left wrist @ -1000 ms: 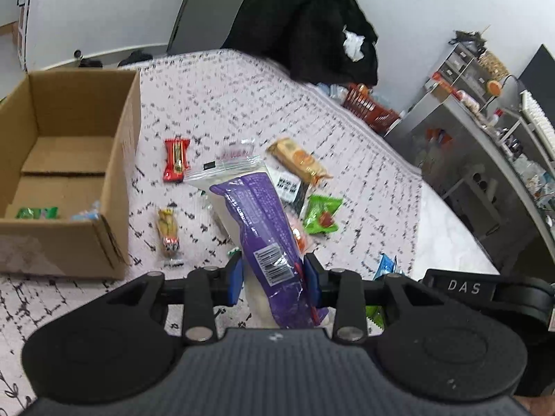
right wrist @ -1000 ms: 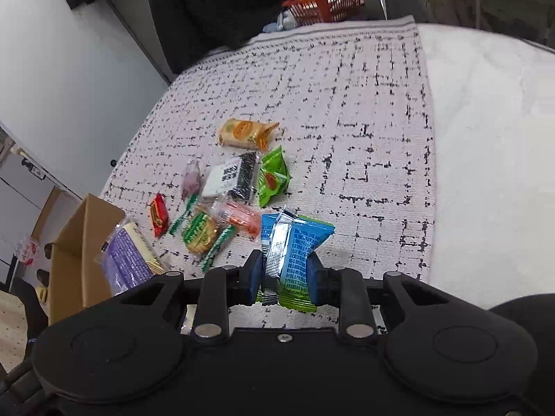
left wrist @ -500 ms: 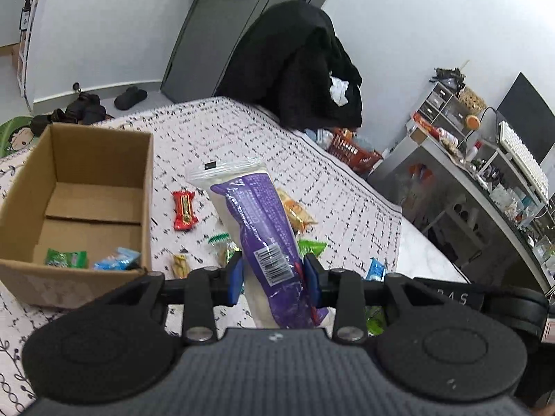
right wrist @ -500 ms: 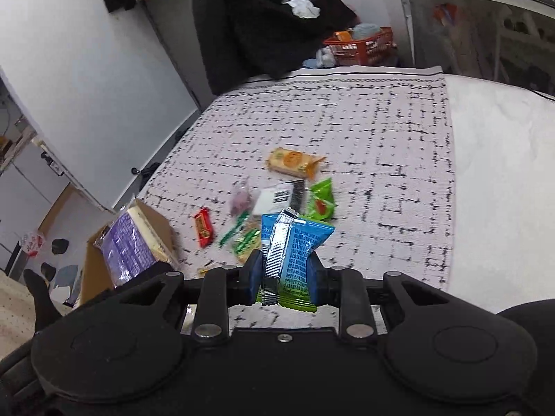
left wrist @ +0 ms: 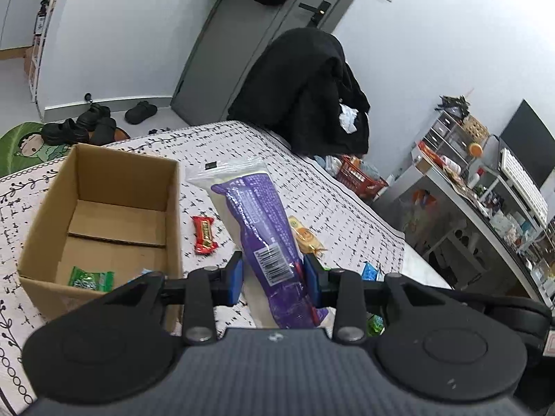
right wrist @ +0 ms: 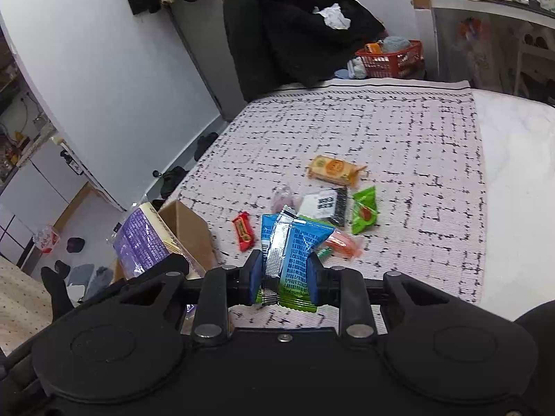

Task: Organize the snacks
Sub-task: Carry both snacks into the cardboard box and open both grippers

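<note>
Left wrist view, purple packet (left wrist: 263,228) clamped in left hand-held gripper (left wrist: 274,277)

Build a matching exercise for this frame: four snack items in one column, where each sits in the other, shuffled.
Items:
1. purple packet
2. blue-and-green packet
3. red candy bar
4. small green packet

Places:
A. lying on the patterned bedspread
B. inside the cardboard box
C. clamped in the left claw
D. clamped in the right claw

Pairs: 1-C, 2-D, 3-A, 4-B
</note>
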`<action>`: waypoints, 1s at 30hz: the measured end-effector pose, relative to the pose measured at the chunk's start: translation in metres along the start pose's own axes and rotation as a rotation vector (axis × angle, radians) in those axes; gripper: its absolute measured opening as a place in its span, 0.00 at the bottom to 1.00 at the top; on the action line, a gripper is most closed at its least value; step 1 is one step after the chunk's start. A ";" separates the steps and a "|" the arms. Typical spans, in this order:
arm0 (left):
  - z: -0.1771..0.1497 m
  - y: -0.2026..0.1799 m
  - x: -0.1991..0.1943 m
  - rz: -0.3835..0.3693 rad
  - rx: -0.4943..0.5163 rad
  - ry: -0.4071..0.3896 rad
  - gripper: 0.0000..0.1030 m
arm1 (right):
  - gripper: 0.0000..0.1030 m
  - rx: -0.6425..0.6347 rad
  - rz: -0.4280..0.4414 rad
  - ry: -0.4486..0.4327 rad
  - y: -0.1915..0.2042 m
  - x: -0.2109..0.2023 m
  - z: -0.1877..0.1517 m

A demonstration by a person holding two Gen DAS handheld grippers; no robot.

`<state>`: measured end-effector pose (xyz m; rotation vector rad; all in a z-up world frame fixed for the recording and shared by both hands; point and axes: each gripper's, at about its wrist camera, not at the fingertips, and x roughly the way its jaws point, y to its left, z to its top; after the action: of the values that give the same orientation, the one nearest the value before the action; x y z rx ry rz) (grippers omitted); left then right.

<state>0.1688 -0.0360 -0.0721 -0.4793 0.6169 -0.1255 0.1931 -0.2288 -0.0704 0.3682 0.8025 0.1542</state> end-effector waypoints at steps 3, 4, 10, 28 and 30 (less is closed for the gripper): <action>0.002 0.007 0.000 0.014 -0.011 -0.010 0.34 | 0.26 -0.008 0.015 -0.004 0.009 0.003 0.002; 0.003 0.010 -0.001 0.016 -0.019 -0.011 0.34 | 0.26 -0.010 0.020 -0.004 0.011 0.004 0.003; 0.009 0.030 0.002 0.054 -0.056 -0.012 0.34 | 0.26 -0.031 0.052 0.013 0.029 0.020 0.005; 0.023 0.099 0.014 0.207 -0.105 0.021 0.35 | 0.26 -0.071 0.174 0.080 0.088 0.075 0.001; 0.024 0.107 0.016 0.217 -0.112 0.031 0.35 | 0.26 -0.072 0.179 0.084 0.092 0.079 0.001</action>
<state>0.1934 0.0640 -0.1134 -0.5161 0.7049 0.1078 0.2484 -0.1222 -0.0885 0.3668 0.8437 0.3668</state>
